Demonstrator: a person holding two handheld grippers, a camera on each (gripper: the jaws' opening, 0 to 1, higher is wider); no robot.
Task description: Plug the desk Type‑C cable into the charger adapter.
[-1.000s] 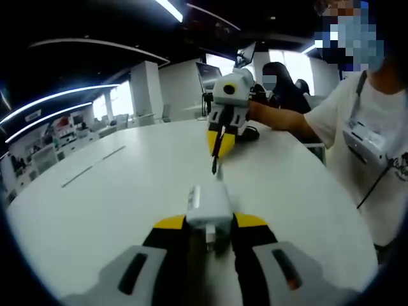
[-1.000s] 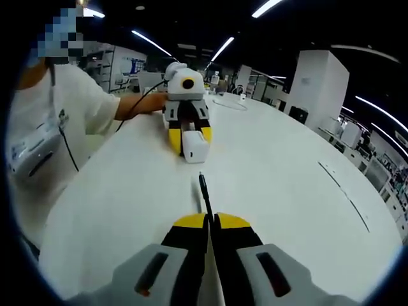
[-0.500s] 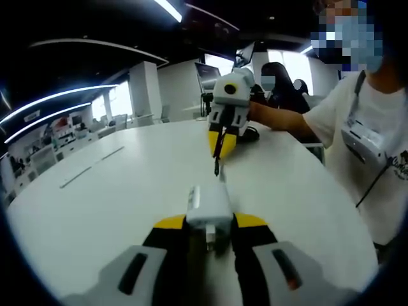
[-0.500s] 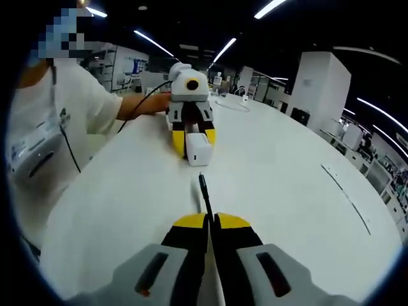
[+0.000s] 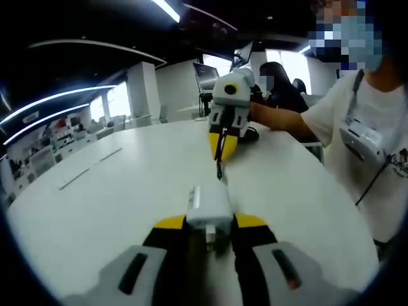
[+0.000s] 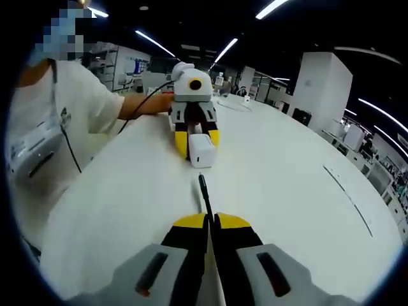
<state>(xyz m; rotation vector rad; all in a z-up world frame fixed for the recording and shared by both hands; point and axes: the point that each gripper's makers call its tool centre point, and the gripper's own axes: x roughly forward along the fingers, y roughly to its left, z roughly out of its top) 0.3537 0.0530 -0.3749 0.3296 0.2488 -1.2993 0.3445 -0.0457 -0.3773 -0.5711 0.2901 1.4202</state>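
White round table, office w/ ceiling strip lights behind. Left gripper pinches white charger adapter at 6 o'clock; right gripper, jaws pressed together on black Type-C cable, plug just short of adapter.

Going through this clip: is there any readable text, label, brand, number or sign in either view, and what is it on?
None can be read.
Print at the edge of the person's shirt: dark marks, cut off and too blurred to read.
Badge hanging on the person's chest: no legible text.
Wall display far behind the table: blue patches, too small to read.
White charger adapter in the left gripper: no marking visible.
Cable plug in the right gripper: plain black.
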